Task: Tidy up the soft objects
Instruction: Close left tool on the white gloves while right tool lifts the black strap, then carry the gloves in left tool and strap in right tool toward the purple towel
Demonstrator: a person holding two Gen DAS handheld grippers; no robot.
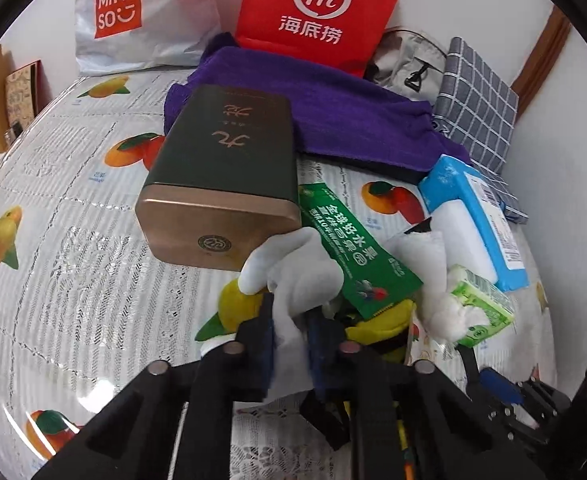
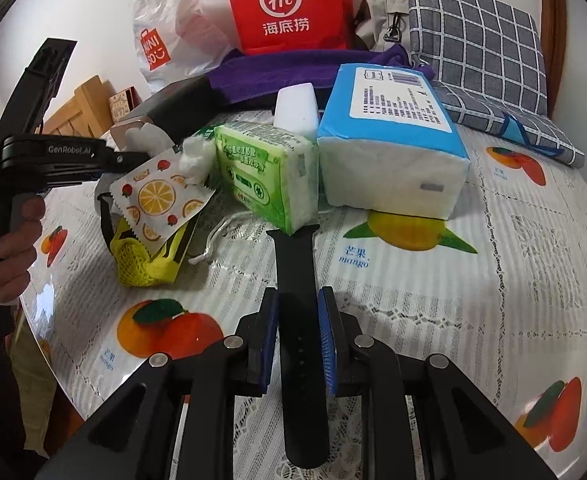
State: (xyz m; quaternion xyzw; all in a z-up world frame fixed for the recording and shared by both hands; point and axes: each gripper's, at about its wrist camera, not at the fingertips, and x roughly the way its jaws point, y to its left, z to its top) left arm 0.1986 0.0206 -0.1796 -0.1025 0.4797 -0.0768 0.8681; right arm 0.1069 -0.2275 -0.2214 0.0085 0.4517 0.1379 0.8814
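Note:
My left gripper (image 1: 291, 326) is shut on a white soft cloth item (image 1: 293, 276) and holds it near a green packet (image 1: 353, 240) and a dark green tin (image 1: 229, 168). My right gripper (image 2: 298, 312) is shut on a black rubber strap (image 2: 299, 320) that reaches forward to a green tissue pack (image 2: 269, 172). A blue tissue pack (image 2: 393, 140), a white sponge block (image 2: 296, 110), cotton wads (image 2: 195, 156), a citrus-print sachet (image 2: 159, 196) and a yellow mesh pouch (image 2: 141, 264) lie ahead. The left gripper also shows in the right wrist view (image 2: 133, 158).
A purple towel (image 1: 333, 112), a red paper bag (image 1: 317, 12), a white Miniso bag (image 1: 133, 12), a grey backpack (image 1: 405, 64) and a grey checked cushion (image 2: 485, 56) stand at the back against the wall. The table has a fruit-print cover (image 2: 493, 280).

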